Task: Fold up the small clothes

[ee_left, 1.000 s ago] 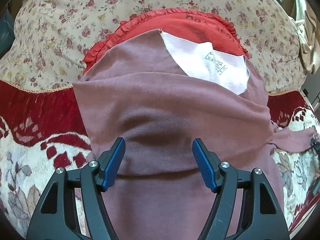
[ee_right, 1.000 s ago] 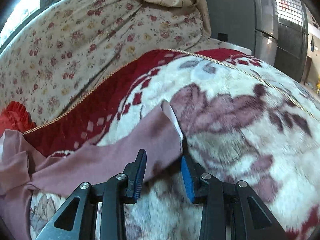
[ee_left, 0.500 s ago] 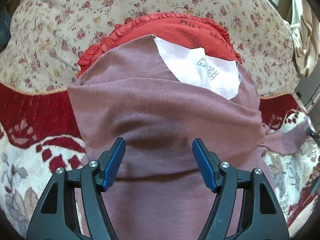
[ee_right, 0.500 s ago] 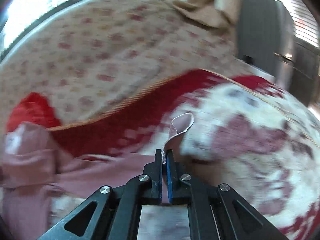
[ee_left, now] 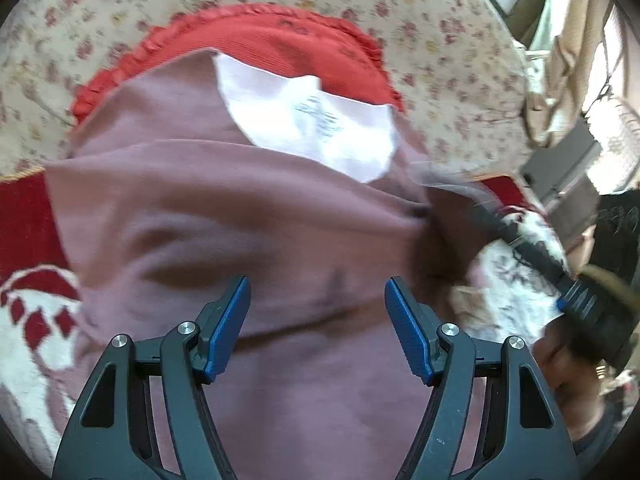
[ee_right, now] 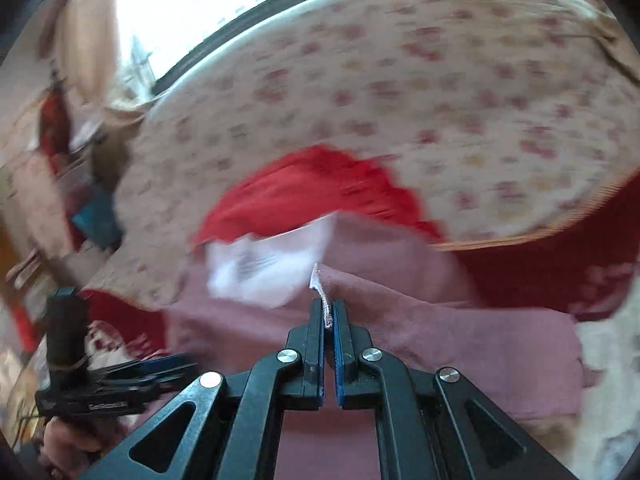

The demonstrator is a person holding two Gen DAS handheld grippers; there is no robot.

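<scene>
Here the right gripper point(ee_right: 328, 320) was pinching the sleeve end point(ee_right: 320, 280) of the soft, light pink shirt point(ee_left: 248, 216). The left gripper point(ee_left: 318, 320) hung spread over the shirt, holding nothing. The shirt lay mid-blanket point(ee_left: 28, 216), its long way running toward the neck label point(ee_left: 316, 120) and red cloth point(ee_left: 280, 40) near the blanket's far edge. Corners looked best to grab.

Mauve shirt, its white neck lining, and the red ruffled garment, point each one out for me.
Mauve shirt point(ee_left: 208, 216): left wrist view, on the folded body.
White neck lining point(ee_left: 320, 128): left wrist view, near the printed label.
Red ruffled garment point(ee_left: 280, 44): left wrist view, below its frilled edge.
</scene>
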